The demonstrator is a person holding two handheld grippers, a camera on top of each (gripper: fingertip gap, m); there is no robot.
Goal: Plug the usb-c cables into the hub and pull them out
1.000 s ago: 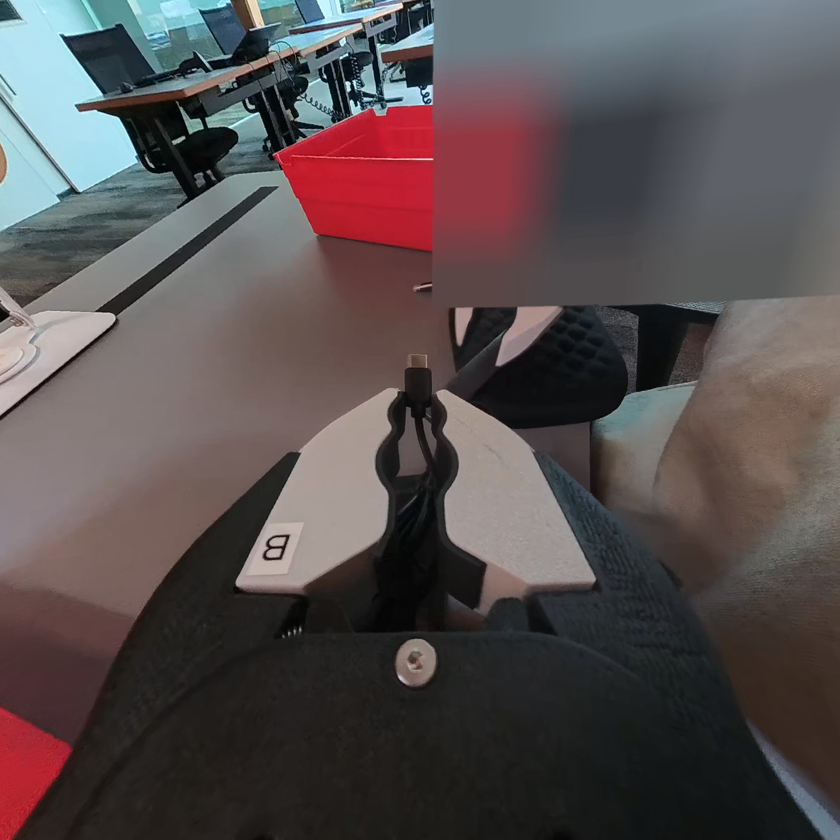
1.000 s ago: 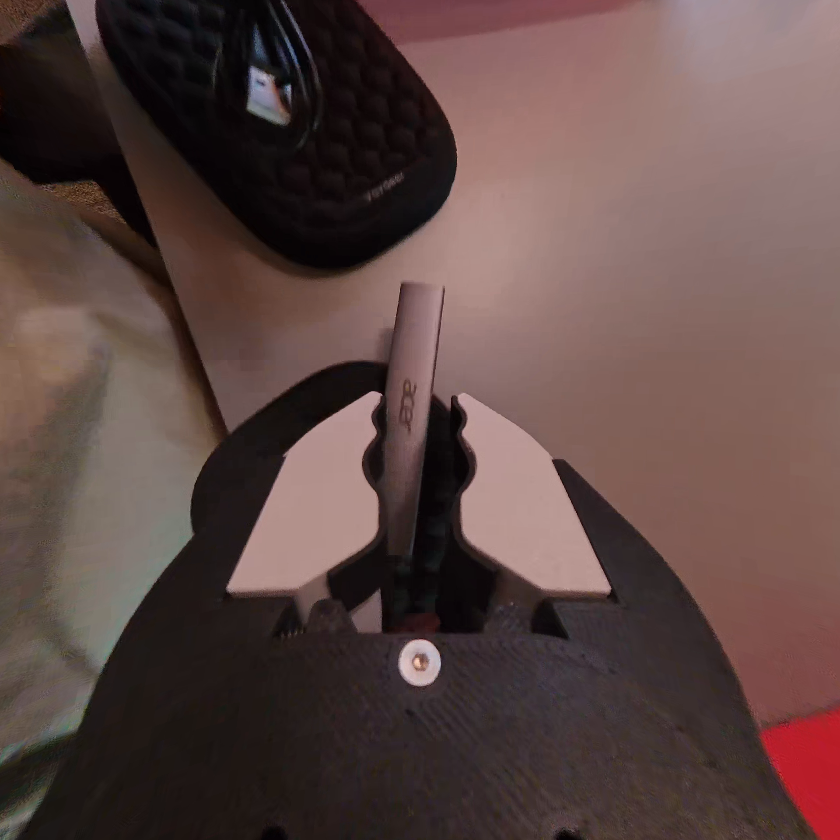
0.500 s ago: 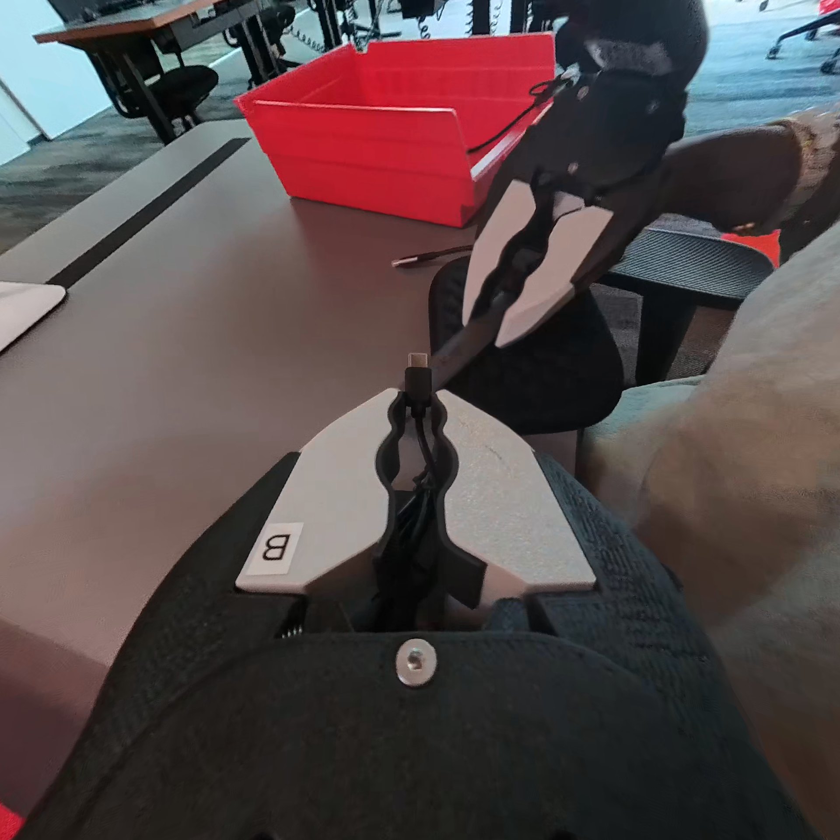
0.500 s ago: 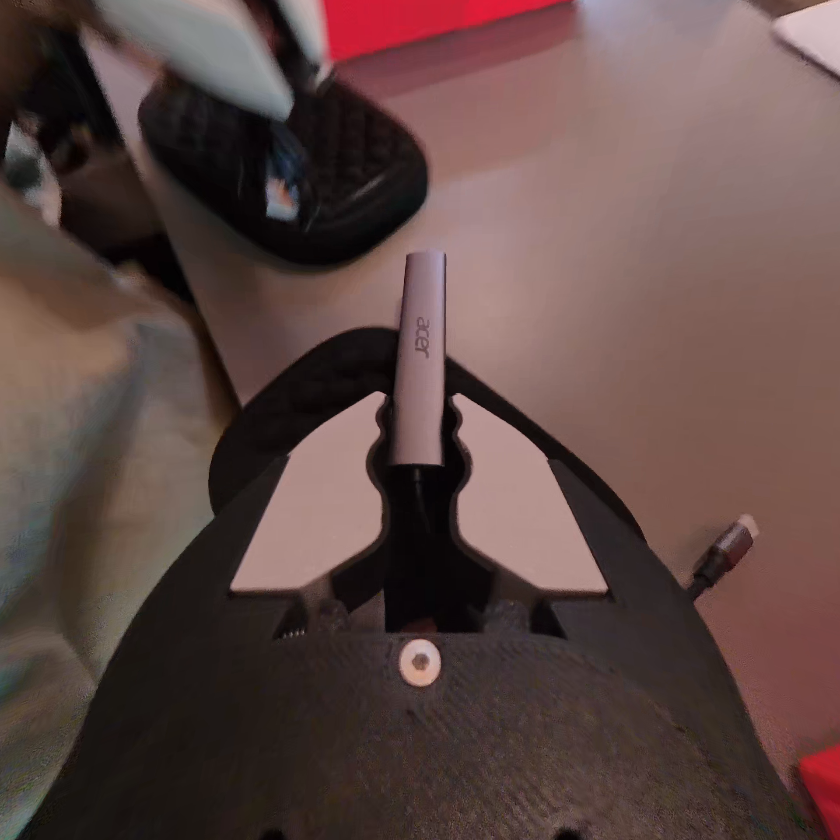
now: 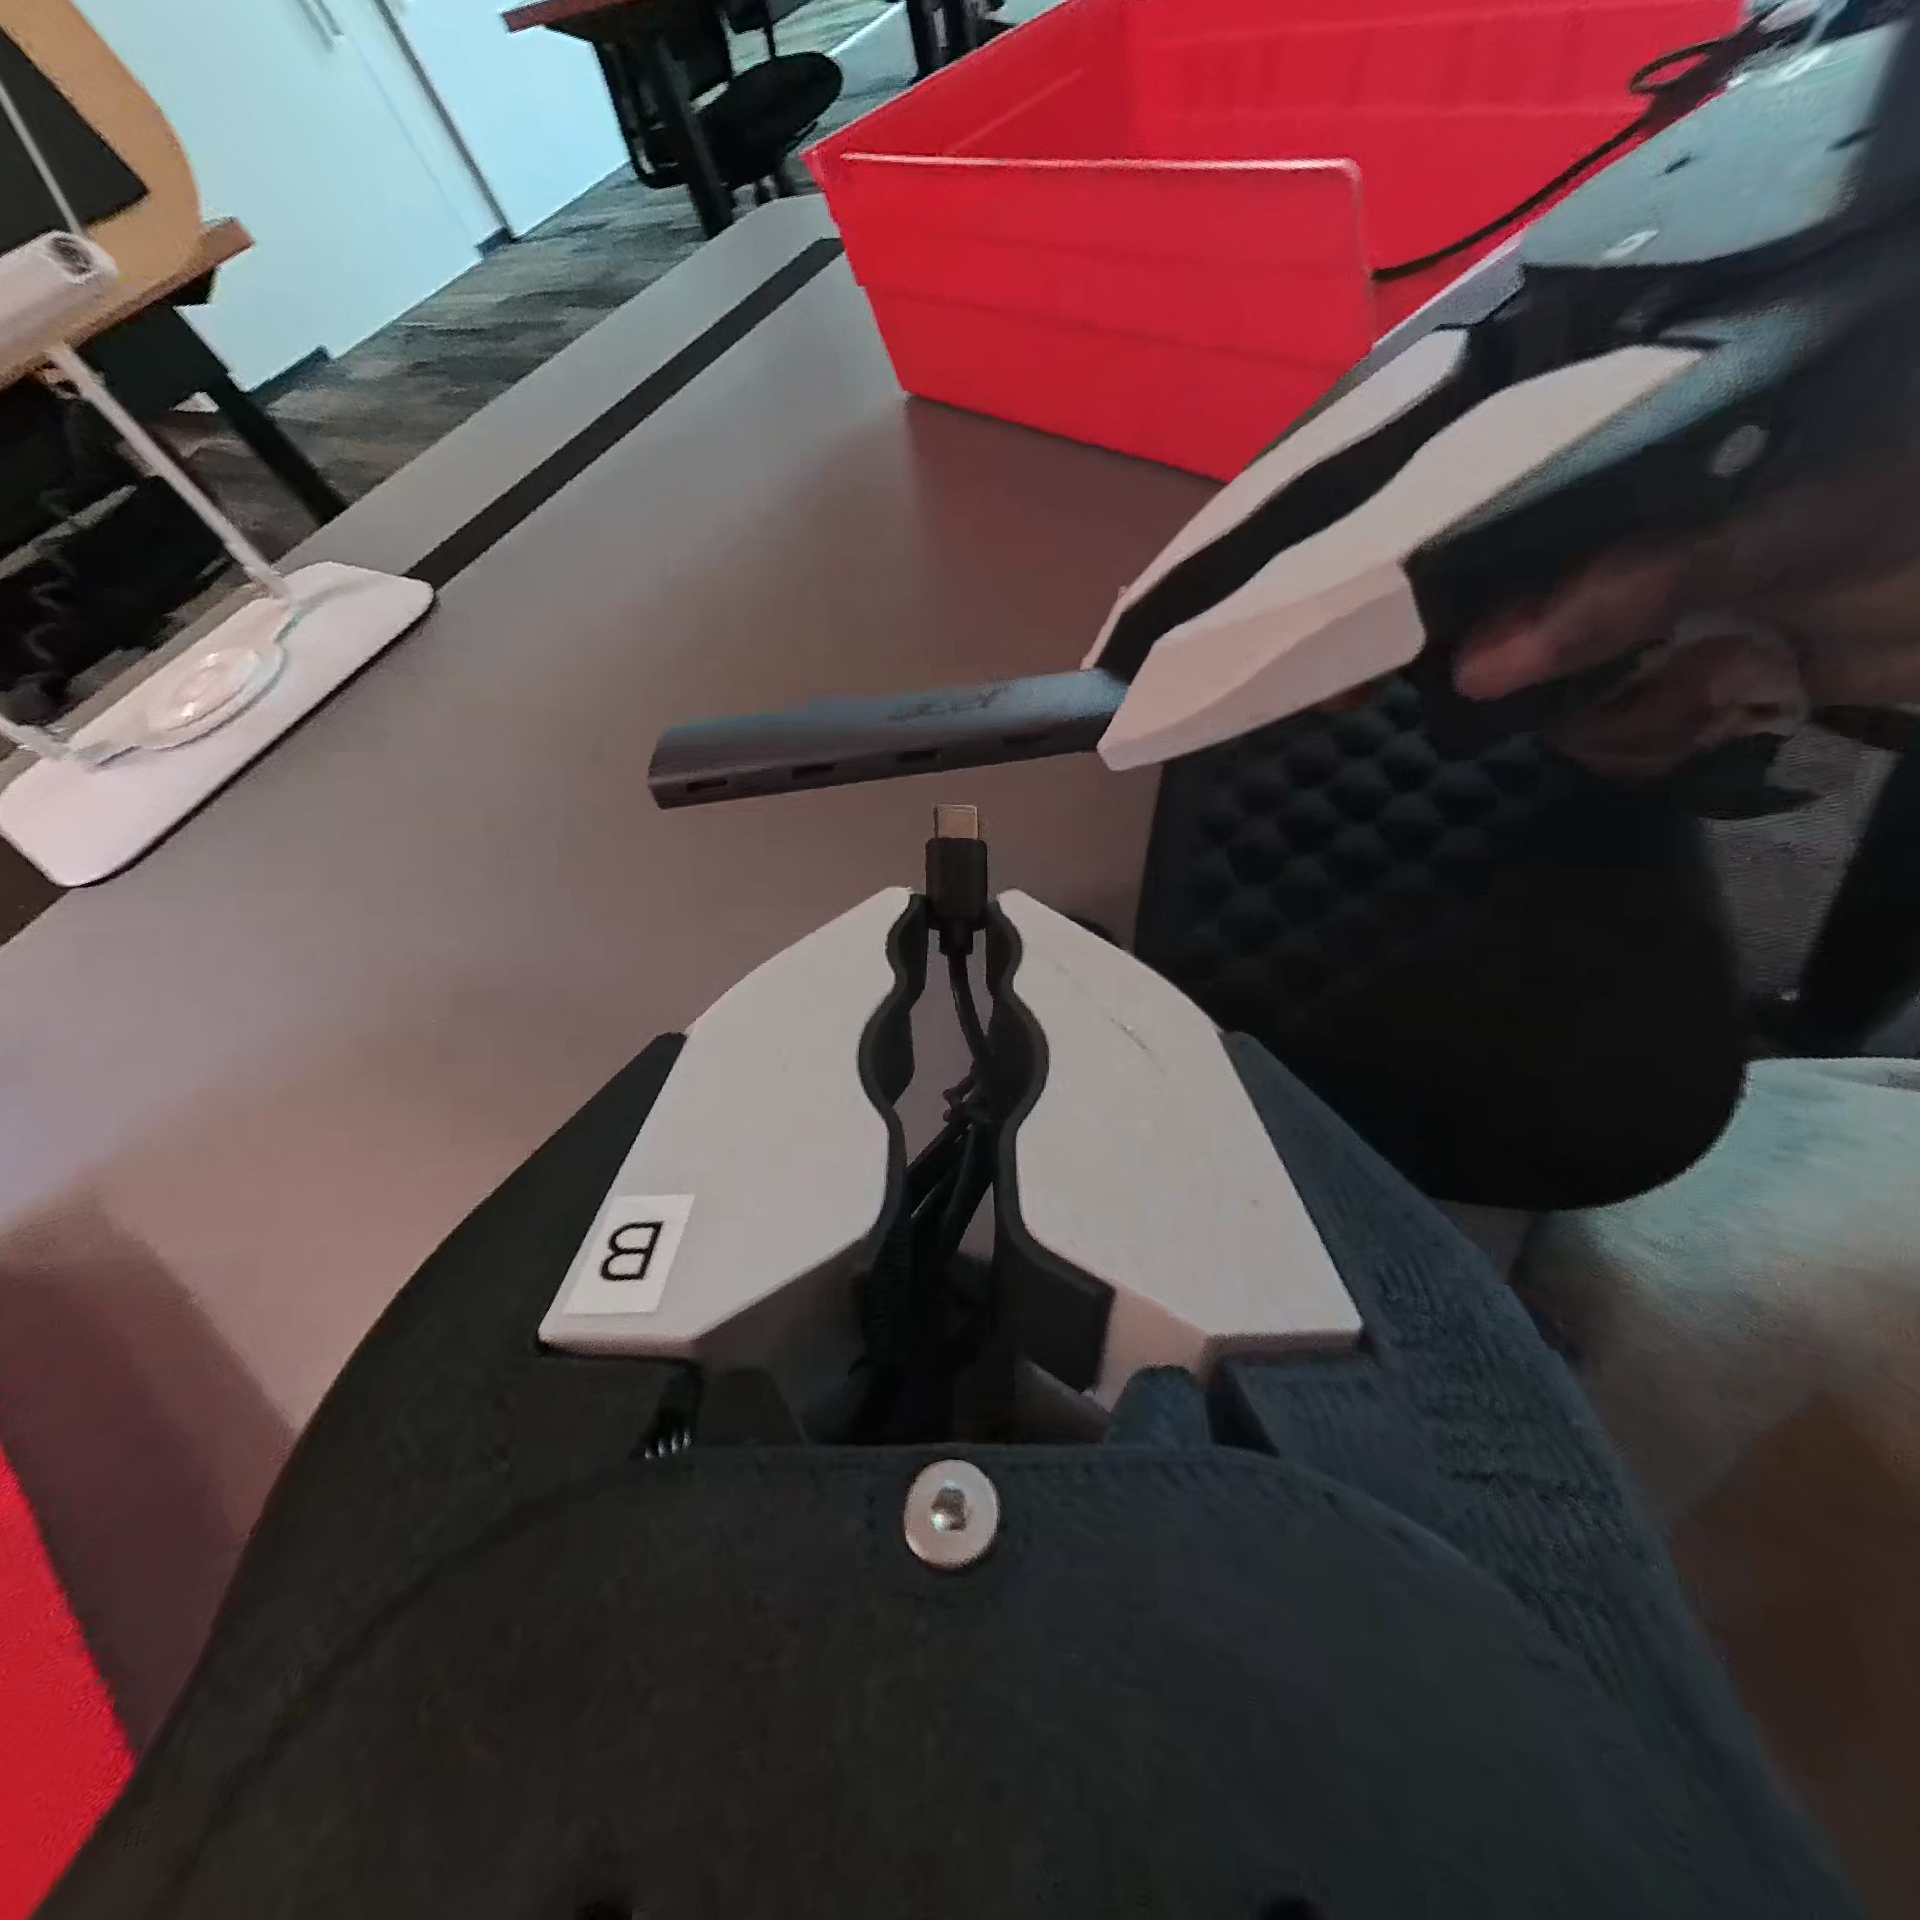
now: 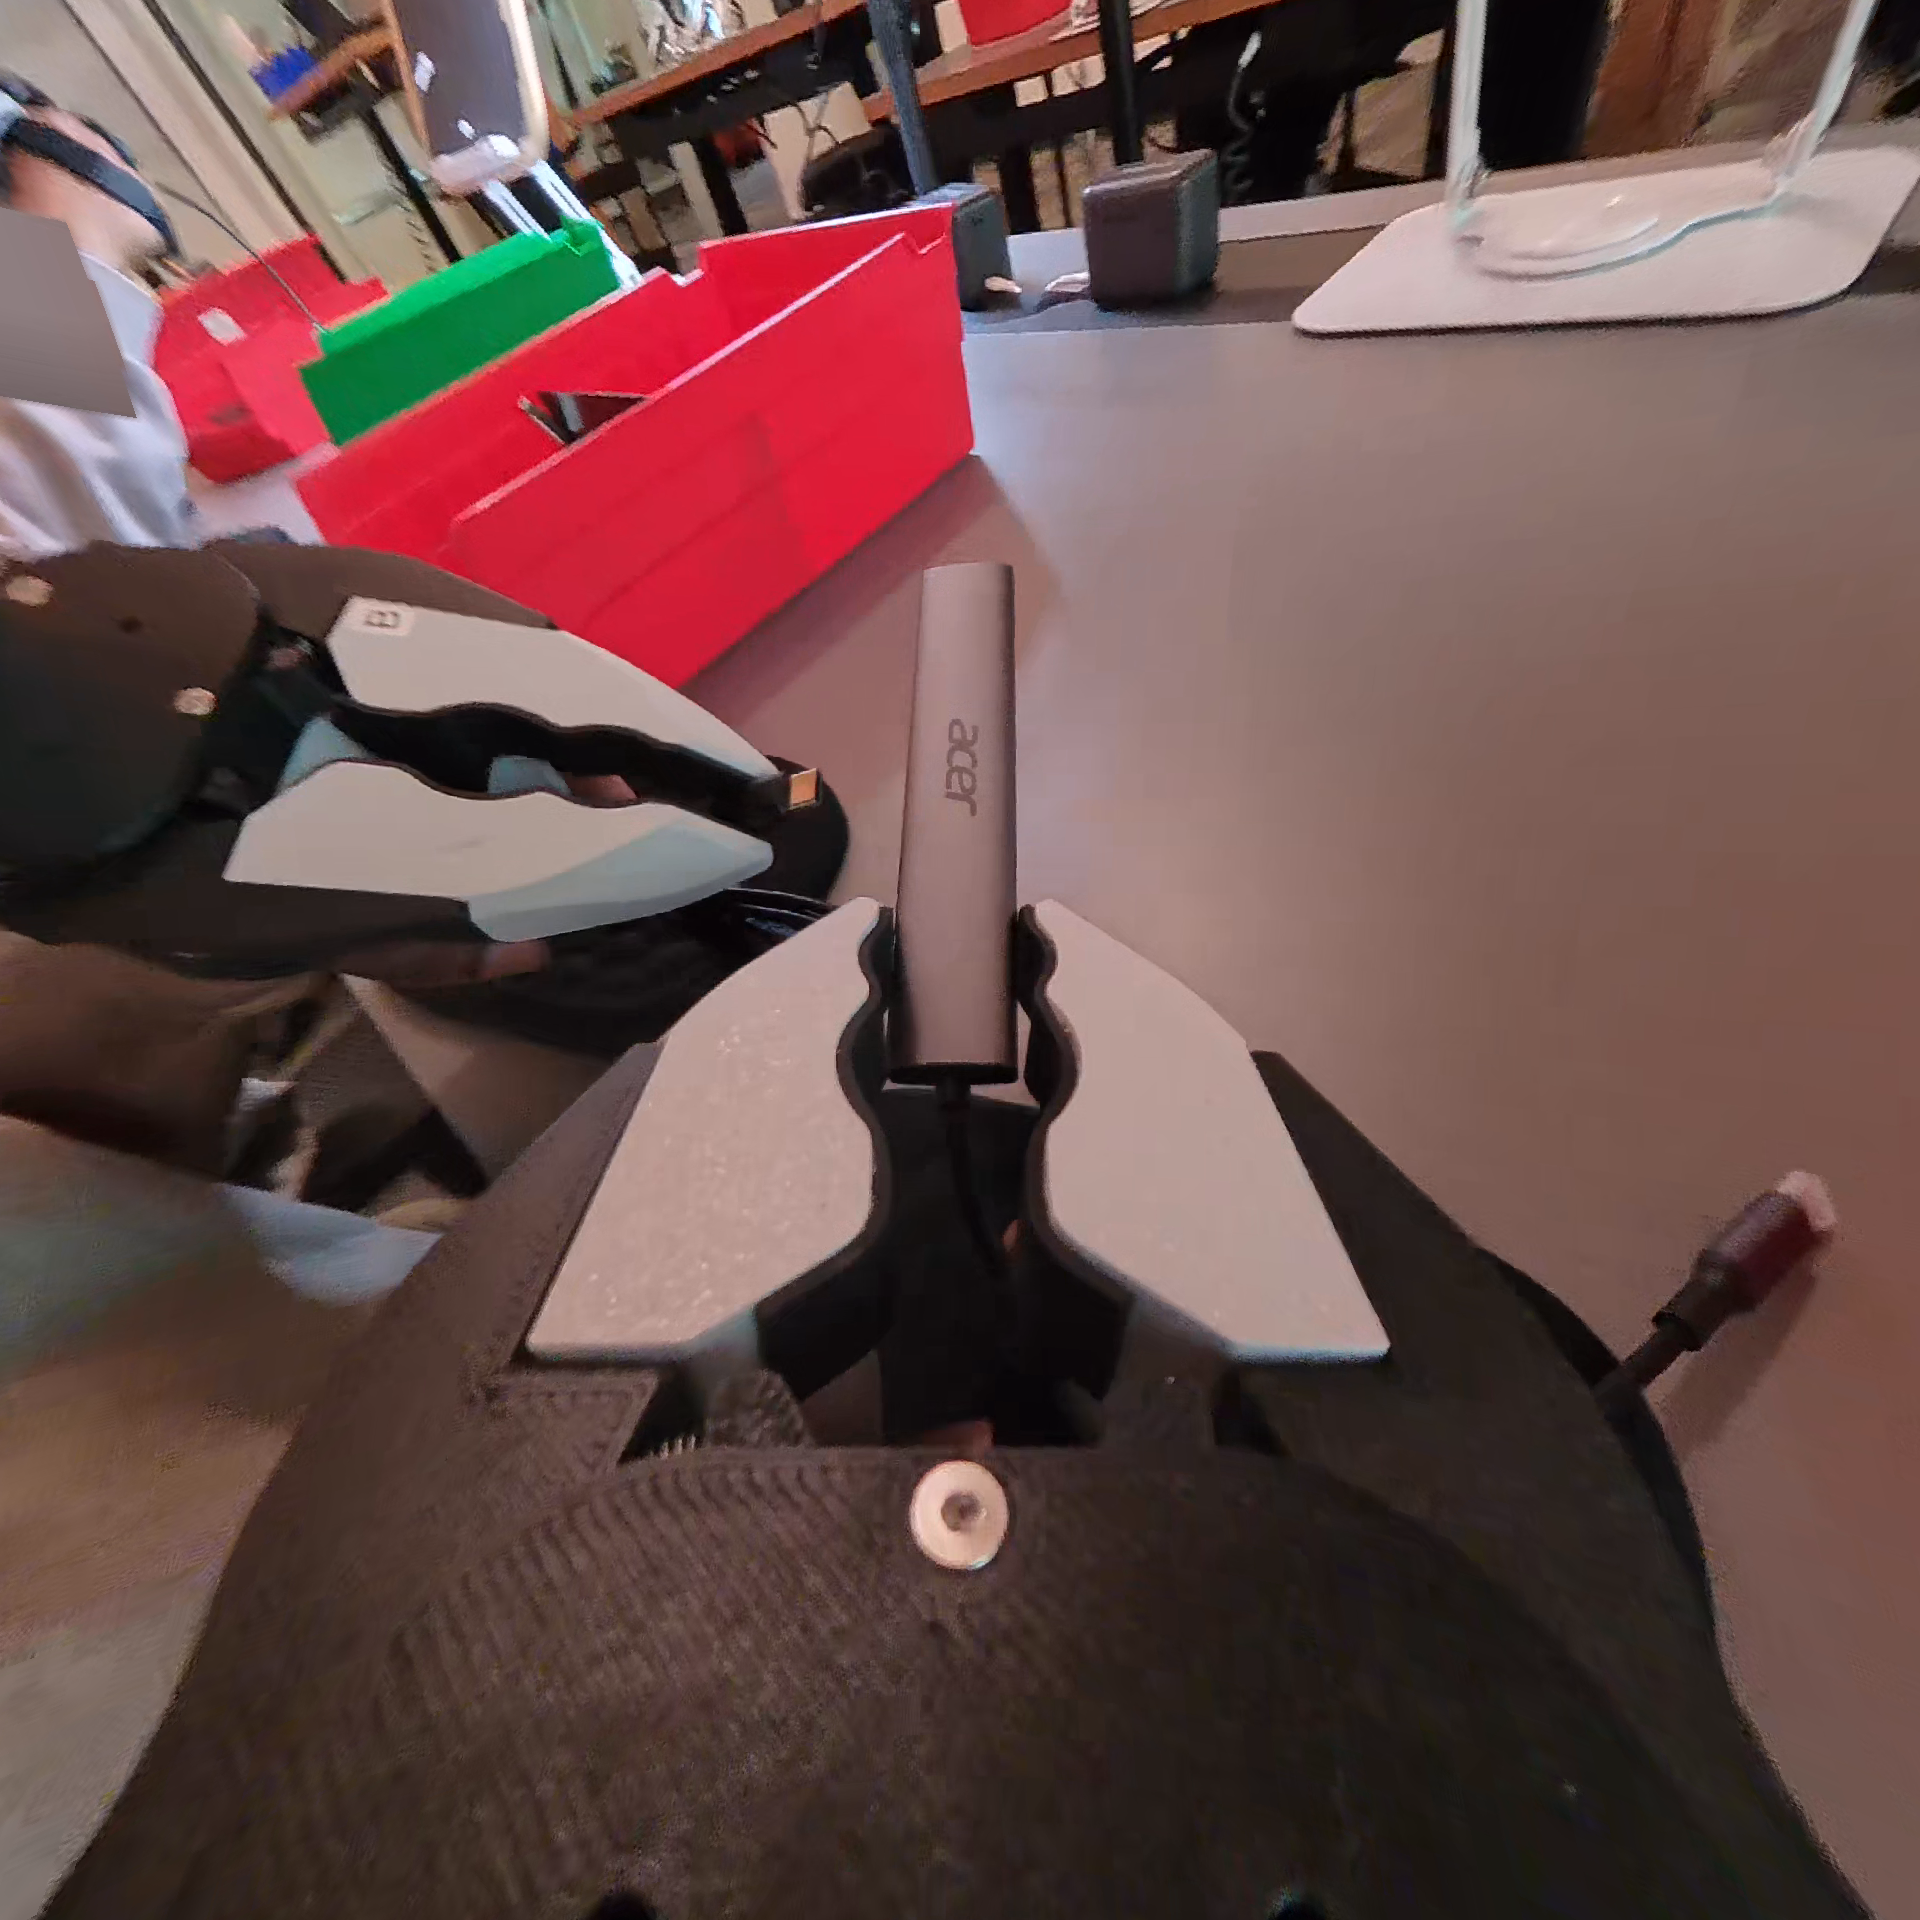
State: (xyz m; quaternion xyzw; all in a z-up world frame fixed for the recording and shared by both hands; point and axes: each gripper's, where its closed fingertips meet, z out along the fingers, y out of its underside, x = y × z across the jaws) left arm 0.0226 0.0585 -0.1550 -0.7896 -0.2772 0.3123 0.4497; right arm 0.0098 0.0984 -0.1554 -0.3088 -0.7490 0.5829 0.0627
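My left gripper [image 5: 958, 902] is shut on a black usb-c cable plug [image 5: 957, 862], its metal tip pointing forward. Just beyond the tip floats the grey hub [image 5: 883, 727], lying crosswise with its row of ports facing the plug, a short gap between them. My right gripper [image 6: 956, 914] is shut on the hub [image 6: 958, 790] at its cable end and holds it above the table. In the right wrist view the left gripper [image 6: 769, 800] comes in from the left with the plug tip [image 6: 800, 787] close to the hub's side. In the left wrist view the right gripper [image 5: 1107, 696] enters from the right.
A red bin [image 5: 1101, 270] stands on the dark table [image 5: 520, 727] behind the hub; it also shows in the right wrist view [image 6: 665, 478]. A black padded pouch [image 5: 1455, 935] lies at the table edge. Another loose cable plug [image 6: 1756, 1247] lies at right. A white stand base [image 5: 208, 707] sits at left. Some 5 cm of space lies between my two pairs of fingers.
My right gripper has lifted the hub and swung it level in front of the left gripper's plug. The hub slid forward in the right grasp earlier, and the pads closed tighter on it. Left grasp unchanged.
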